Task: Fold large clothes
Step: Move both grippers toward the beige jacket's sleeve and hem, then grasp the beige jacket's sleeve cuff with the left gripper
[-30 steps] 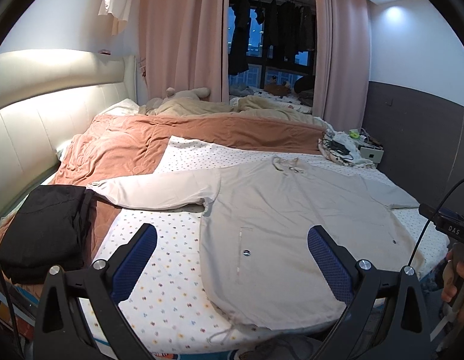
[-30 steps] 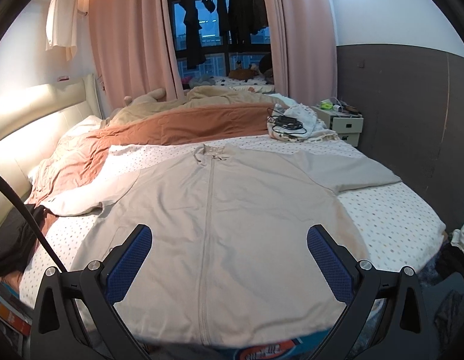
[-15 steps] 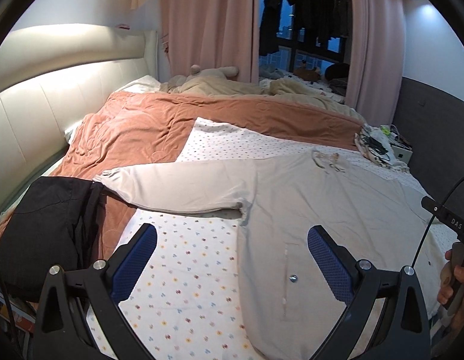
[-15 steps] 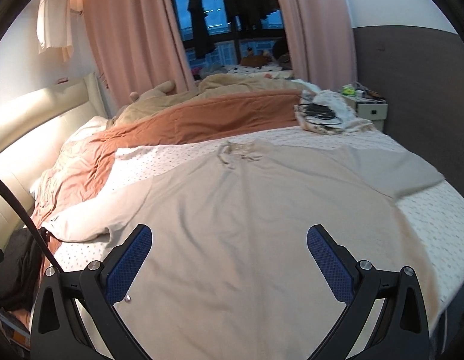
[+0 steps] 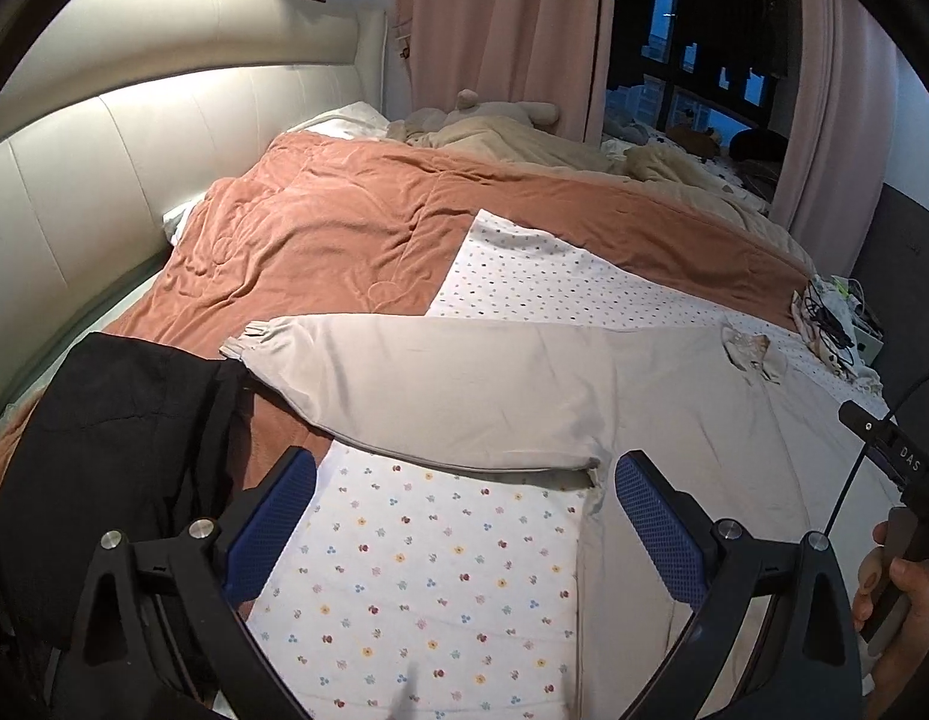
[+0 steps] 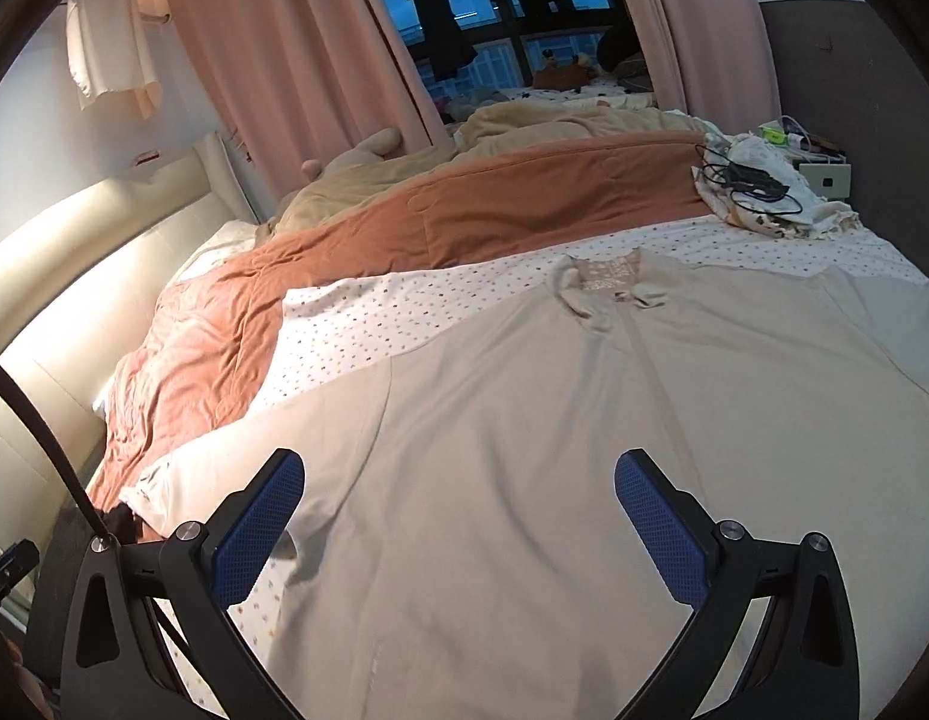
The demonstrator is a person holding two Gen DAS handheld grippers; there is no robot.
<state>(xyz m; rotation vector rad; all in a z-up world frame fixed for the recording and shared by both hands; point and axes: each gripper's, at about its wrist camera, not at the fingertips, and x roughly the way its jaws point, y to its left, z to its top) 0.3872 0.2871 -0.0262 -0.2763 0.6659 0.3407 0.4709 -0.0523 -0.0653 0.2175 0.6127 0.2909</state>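
Note:
A large beige zip jacket (image 6: 554, 420) lies spread flat, front up, on the spotted bed sheet (image 5: 440, 576). Its left sleeve (image 5: 422, 378) stretches out sideways, with the cuff (image 5: 245, 345) resting on the orange blanket. My left gripper (image 5: 464, 510) hovers open just below that sleeve near the armpit, with nothing between its blue pads. Over the jacket's left chest my right gripper (image 6: 458, 516) is open too, above the fabric. The collar (image 6: 608, 276) lies beyond it. The jacket's hem is out of view.
A folded black garment (image 5: 110, 468) sits at the left bed edge beside the cuff. An orange blanket (image 5: 356, 234) and beige bedding cover the far half. A padded headboard (image 5: 92, 144) runs along the left. Cables on a cloth pile (image 6: 758, 192) lie at the far right corner. A hand (image 5: 896, 594) holds the other handle.
Both grippers have moved forward and lower over the bed, closer to the jacket. The left view has swung left onto the sleeve. The jacket has not moved.

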